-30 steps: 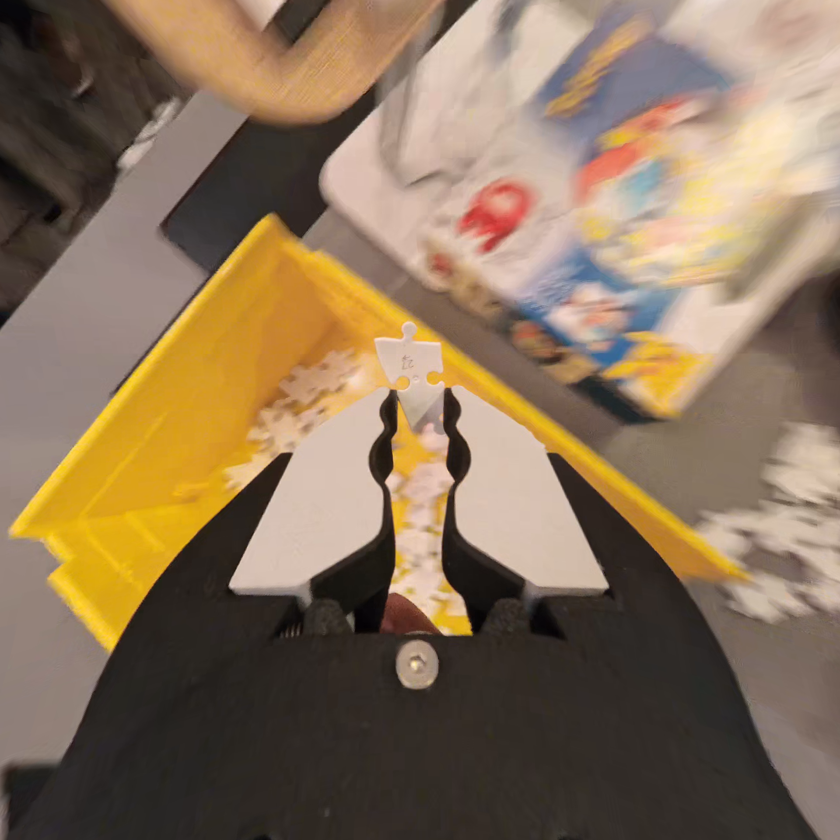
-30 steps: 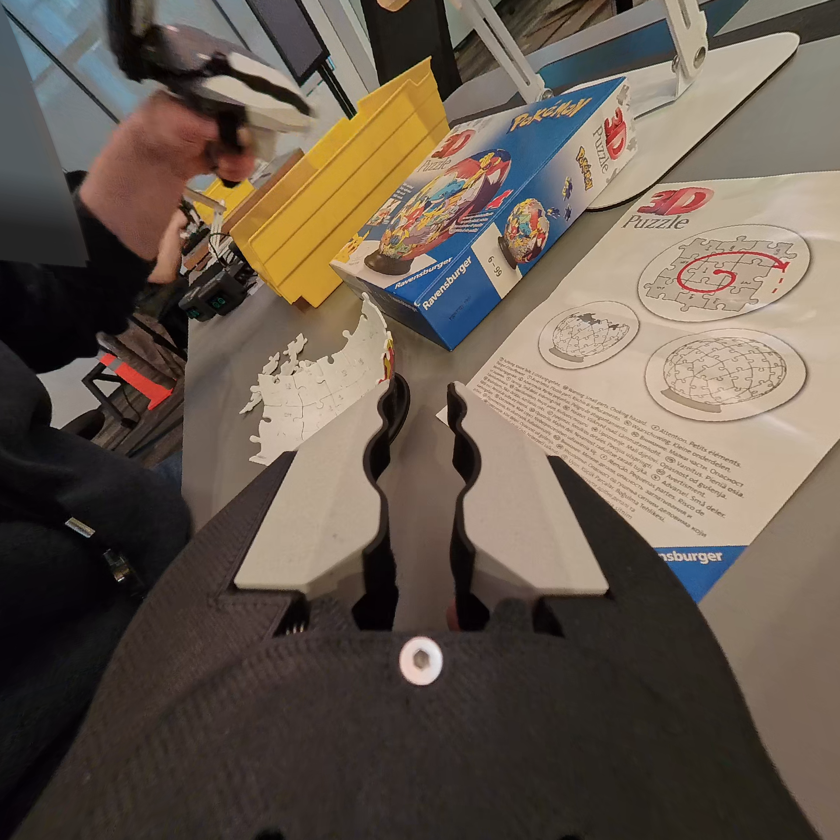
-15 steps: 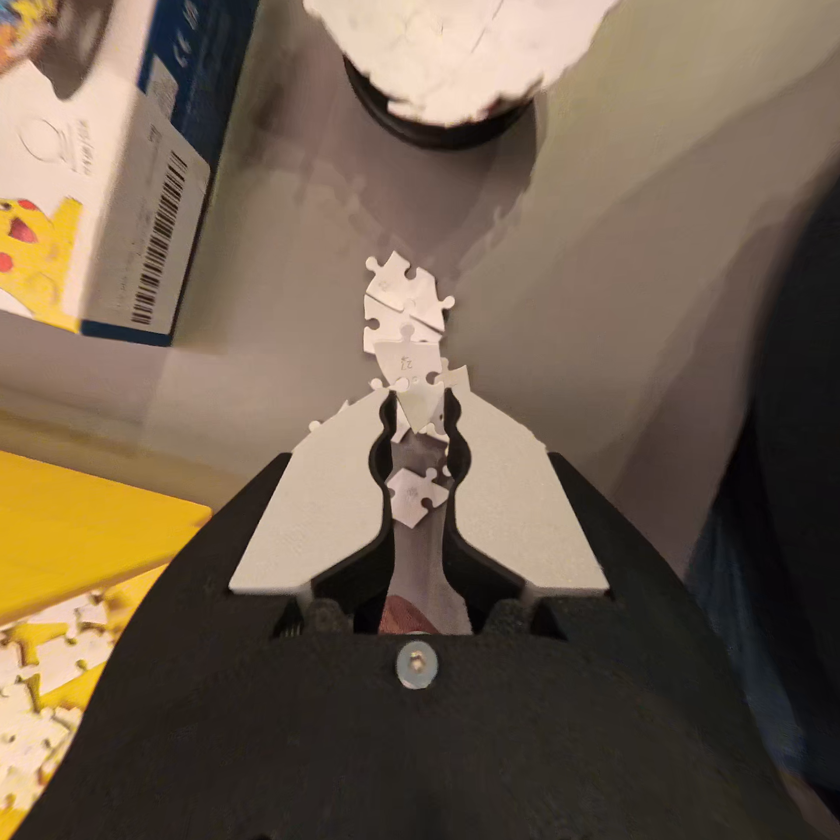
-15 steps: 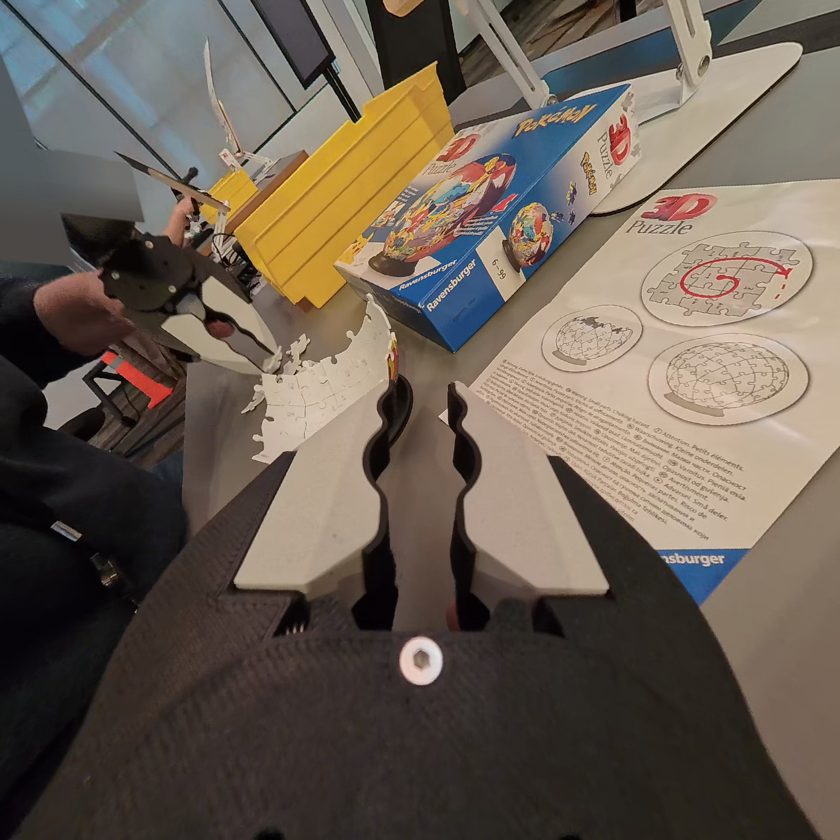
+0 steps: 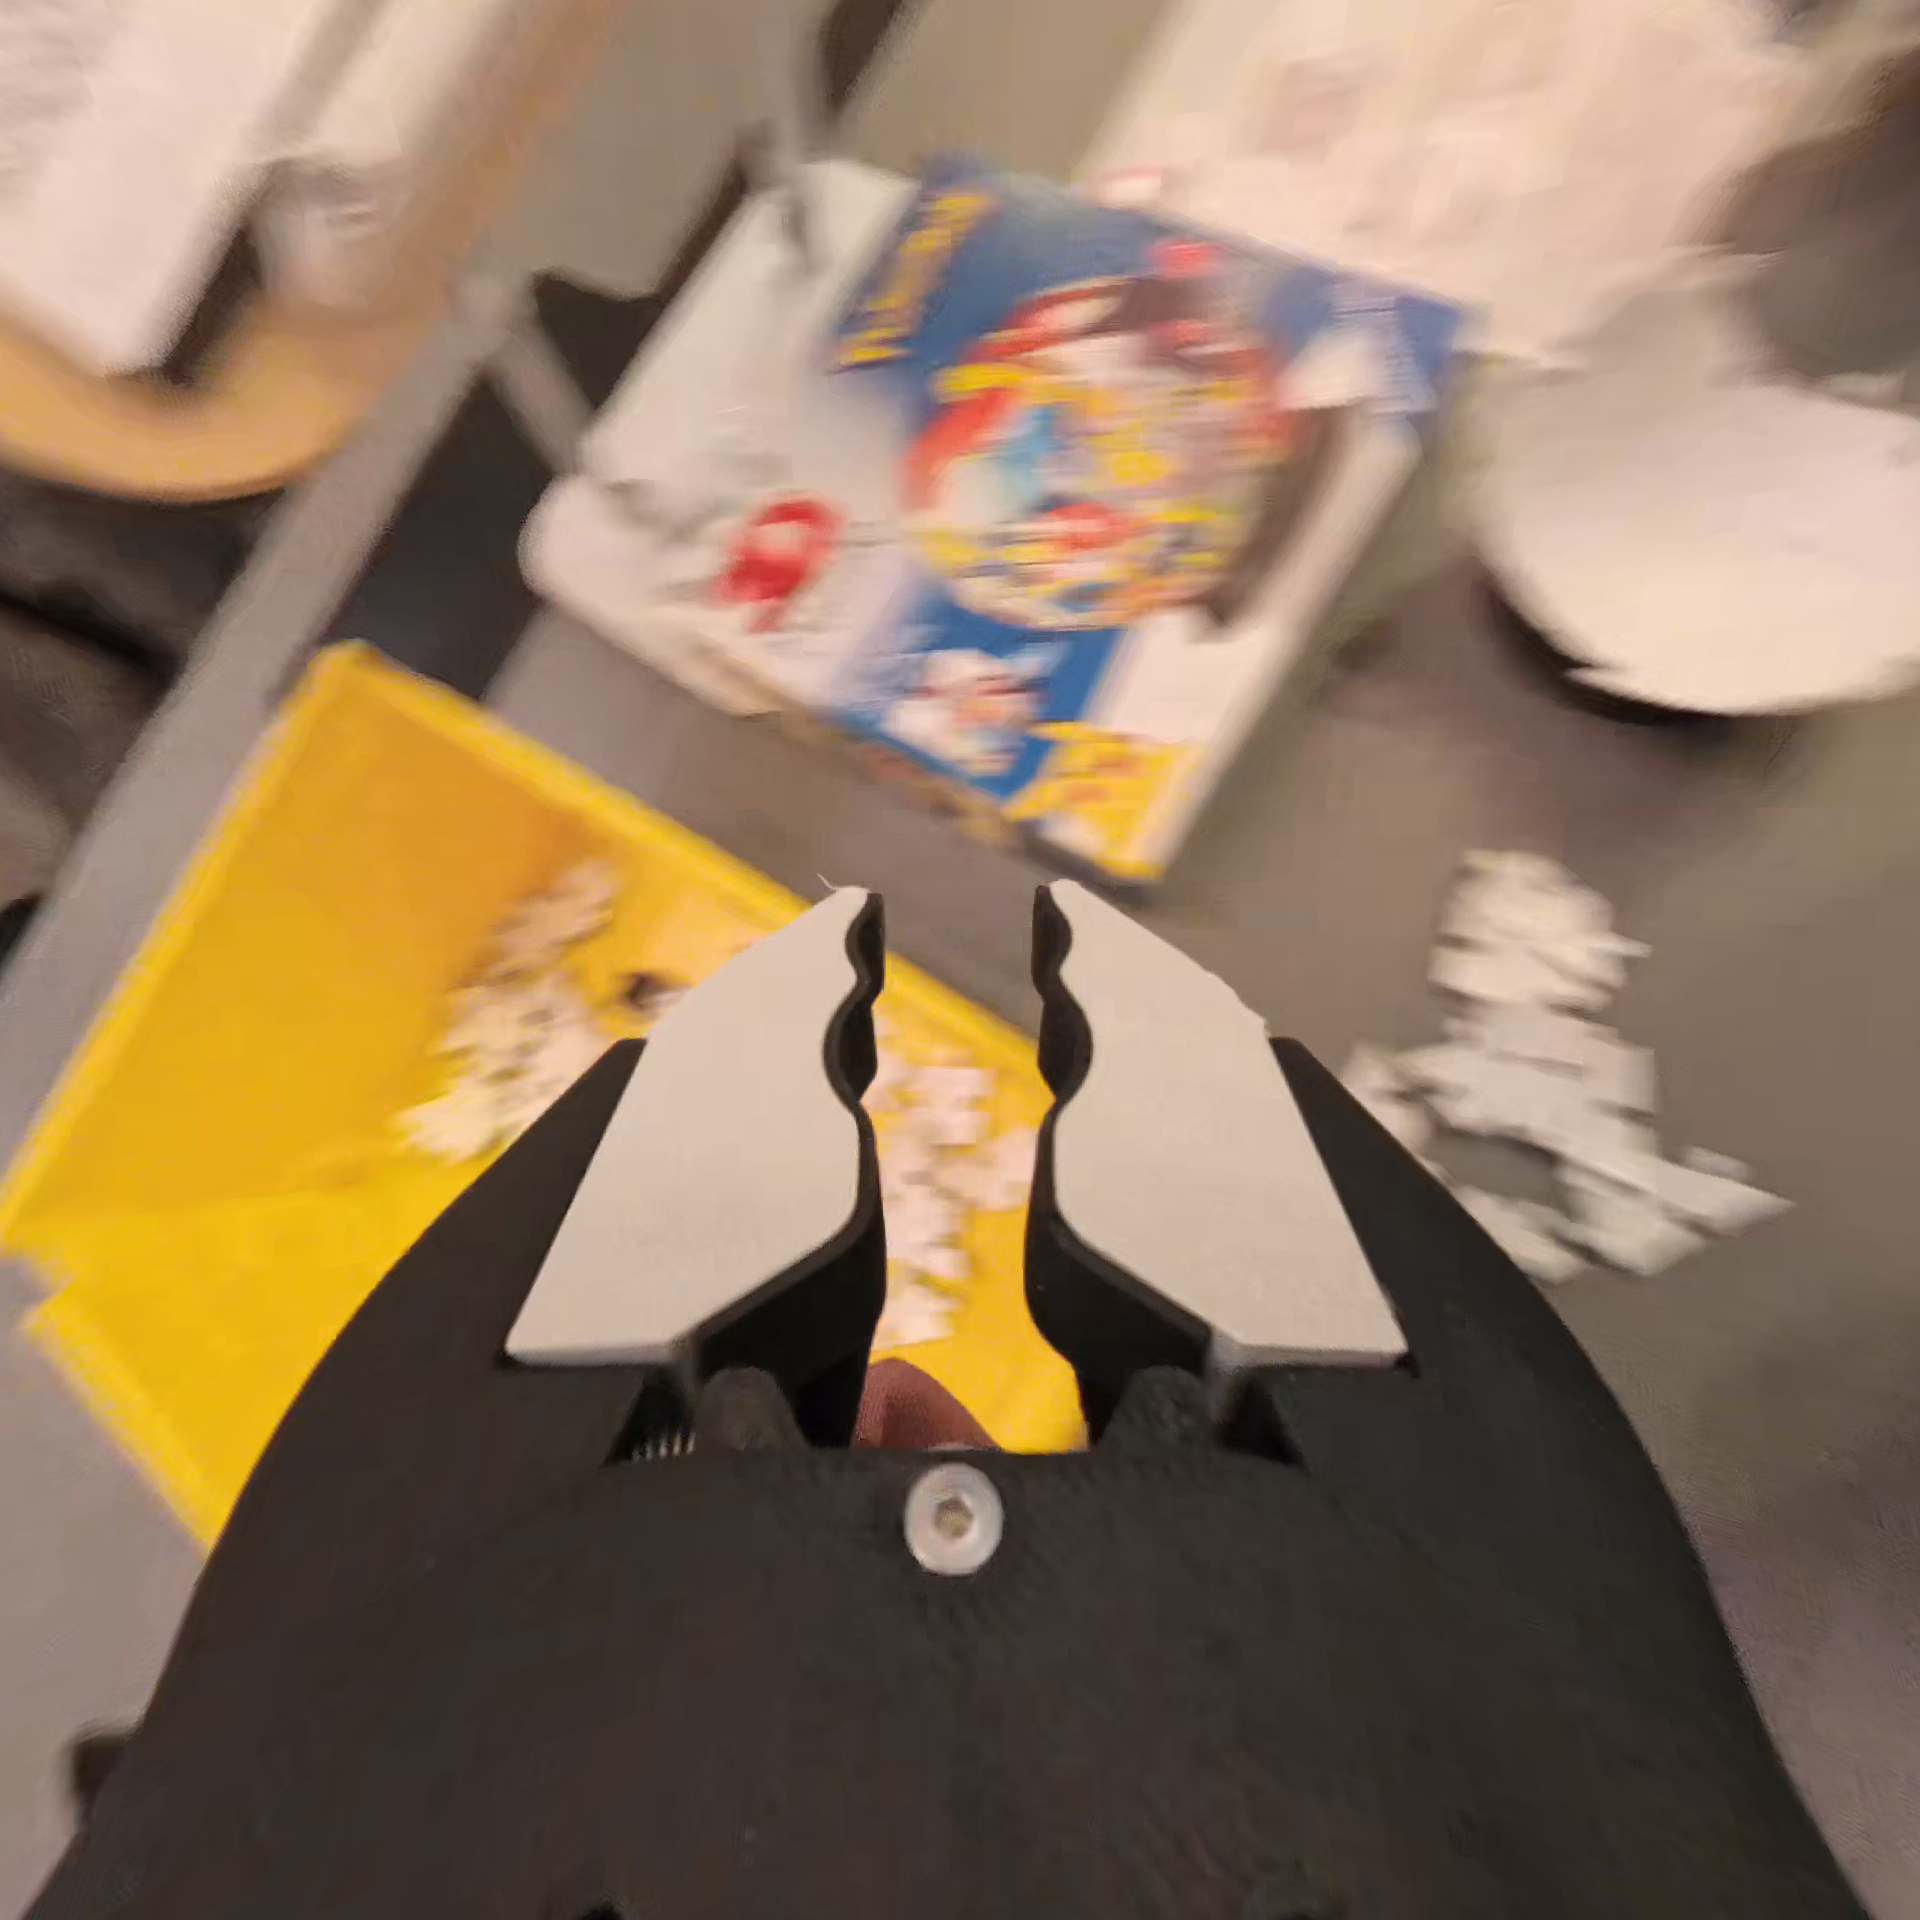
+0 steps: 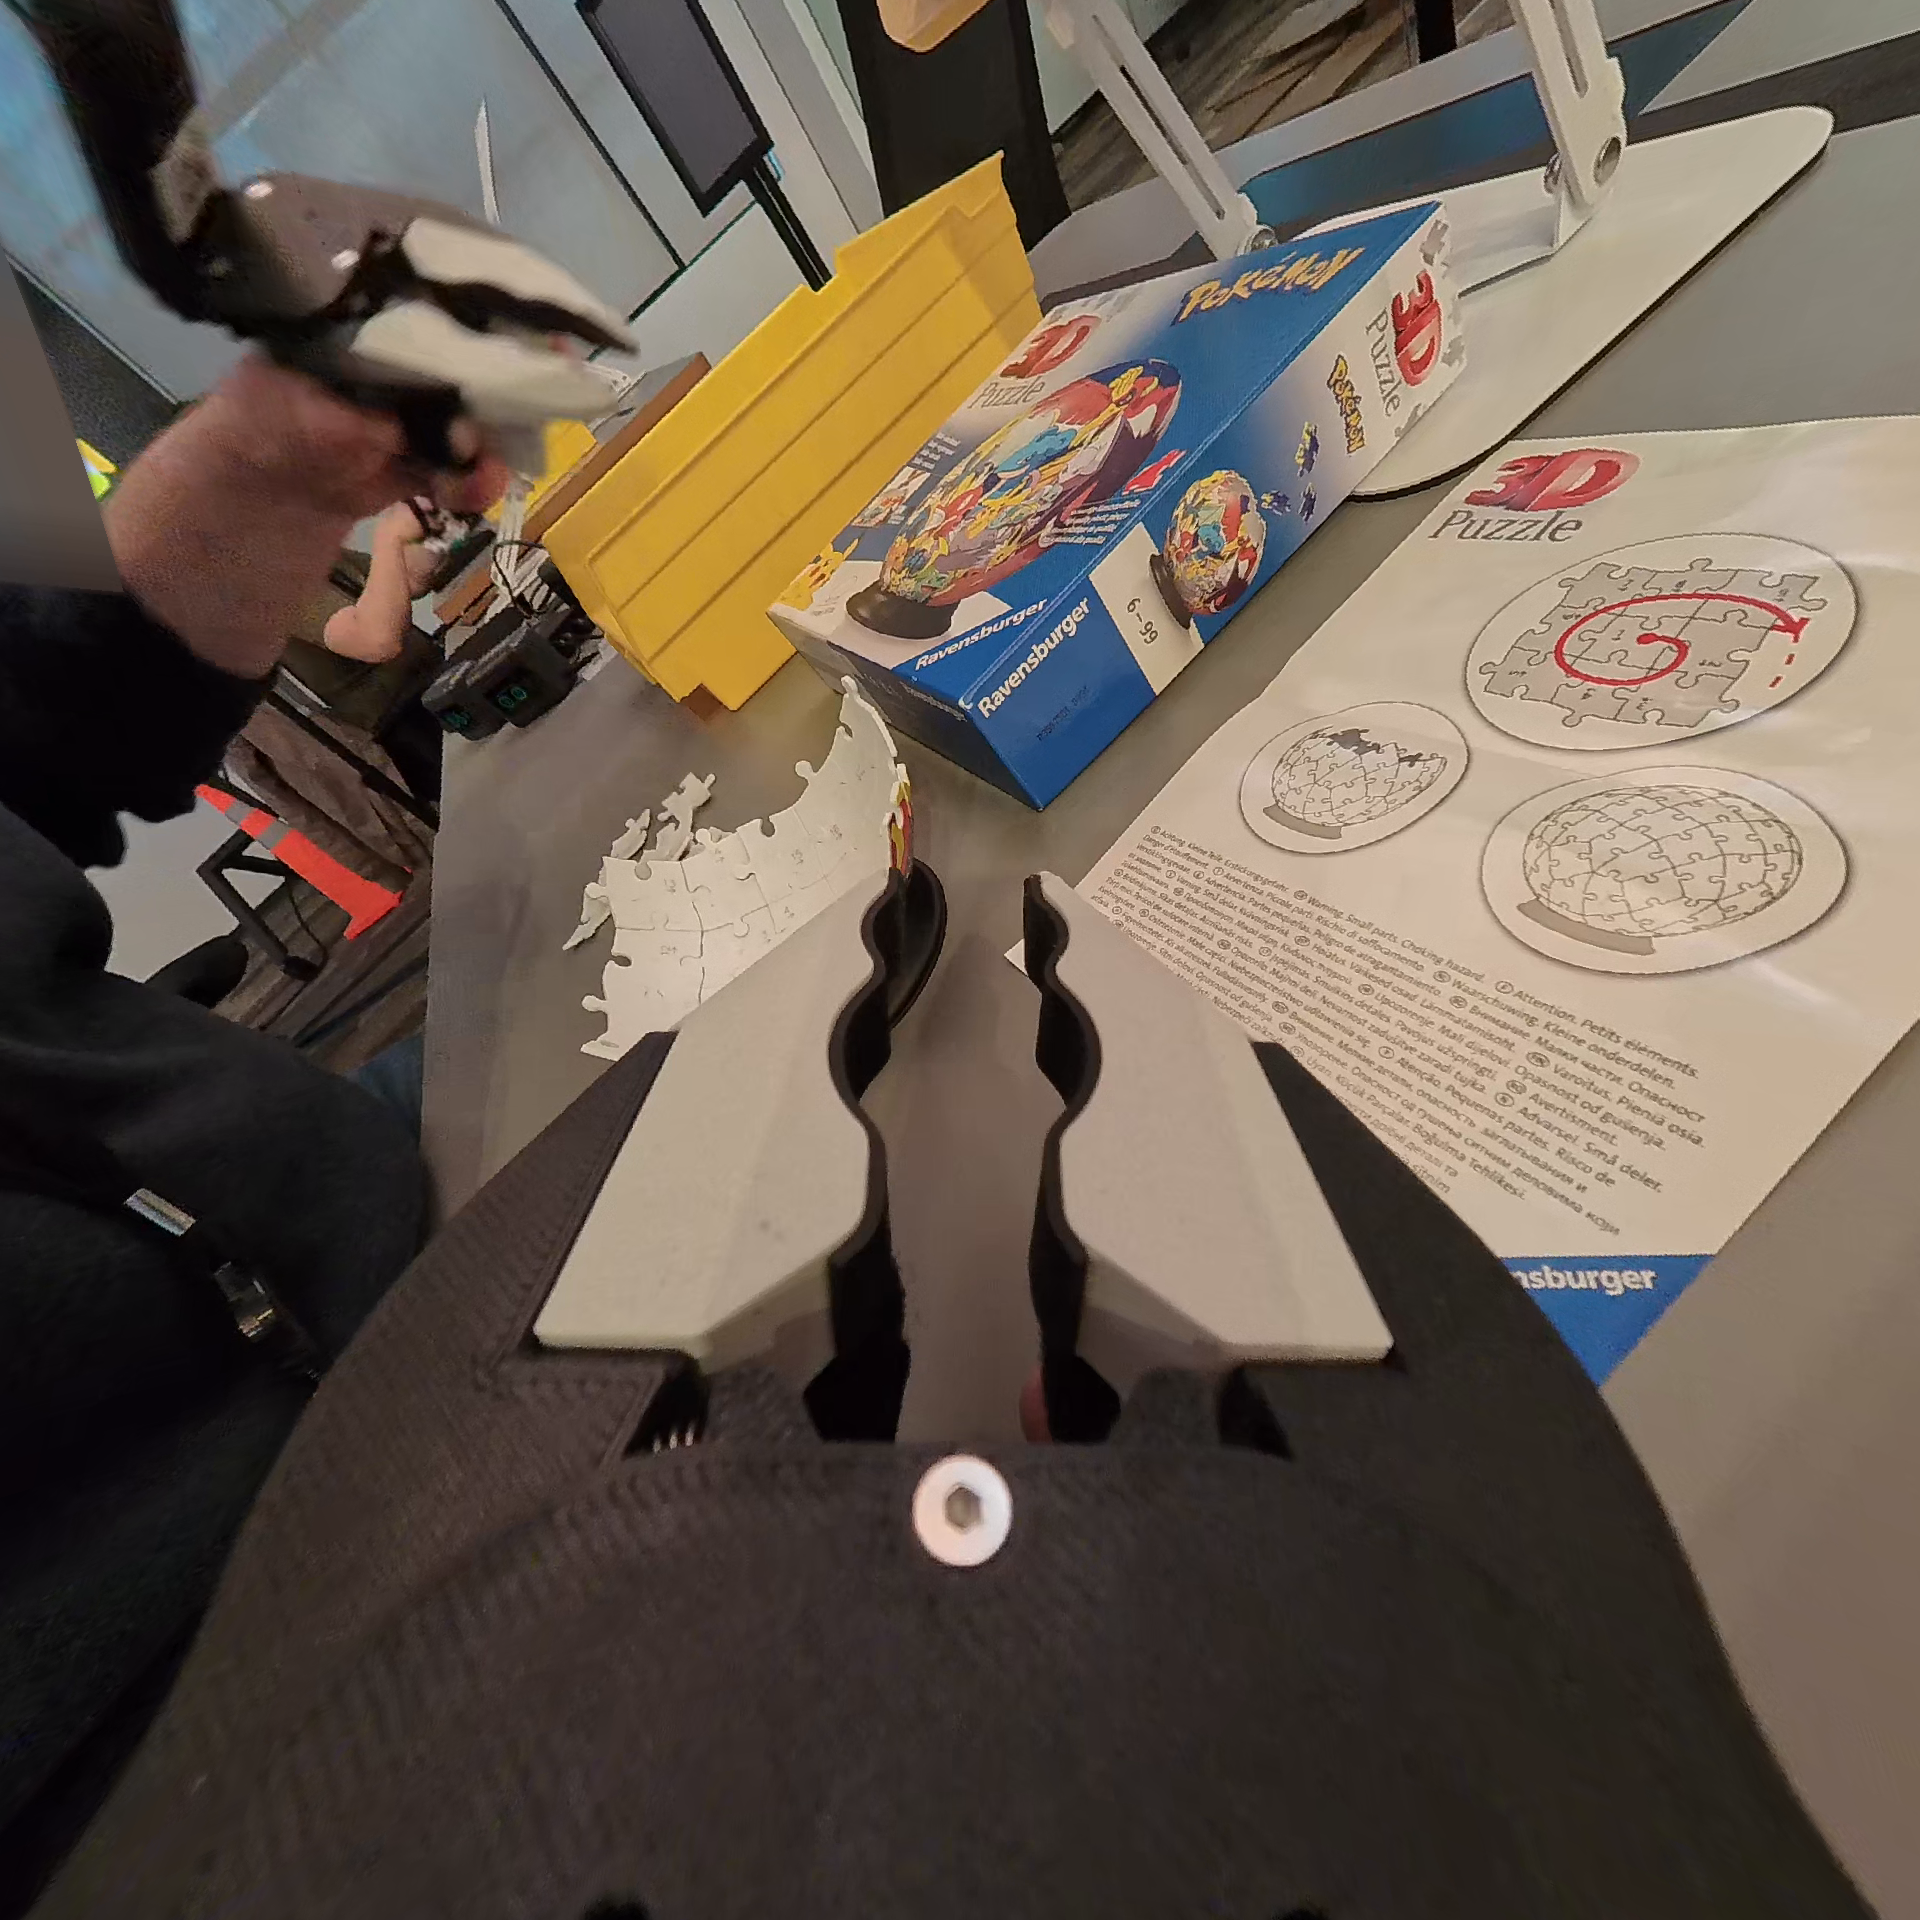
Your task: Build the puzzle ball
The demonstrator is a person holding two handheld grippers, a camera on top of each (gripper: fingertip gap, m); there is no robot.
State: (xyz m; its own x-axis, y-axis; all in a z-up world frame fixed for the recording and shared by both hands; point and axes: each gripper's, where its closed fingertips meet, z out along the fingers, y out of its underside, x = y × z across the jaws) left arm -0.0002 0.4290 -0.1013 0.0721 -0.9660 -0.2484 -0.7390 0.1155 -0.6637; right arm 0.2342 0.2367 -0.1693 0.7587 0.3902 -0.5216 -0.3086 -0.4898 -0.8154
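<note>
The partly built puzzle ball [image 6: 758, 883], a curved shell of white pieces, rests on a black ring stand [image 6: 920, 935] on the grey table; it also shows blurred in the left wrist view [image 5: 1704, 561]. My left gripper [image 5: 958, 909] is open and empty, held high above the yellow bin [image 5: 312, 935] of loose white pieces [image 5: 935, 1164]. It also shows in the right wrist view [image 6: 613, 364], raised at the upper left. My right gripper [image 6: 958, 894] is open and empty, low over the table just right of the ball. Loose pieces [image 5: 1538, 1081] lie on the table.
The blue puzzle box [image 6: 1122, 499] lies behind the ball, the yellow bin [image 6: 790, 457] to its left. An instruction sheet [image 6: 1558, 810] lies at the right. A white lamp base [image 6: 1621, 260] stands at the back. A person's dark sleeve [image 6: 125, 1039] is at the left. Across from one pair of fingers to the other is roughly 30 cm.
My left gripper let go of the white piece by the loose pieces near the ball, opened, and swung back up over the yellow bin. My right gripper stayed still.
</note>
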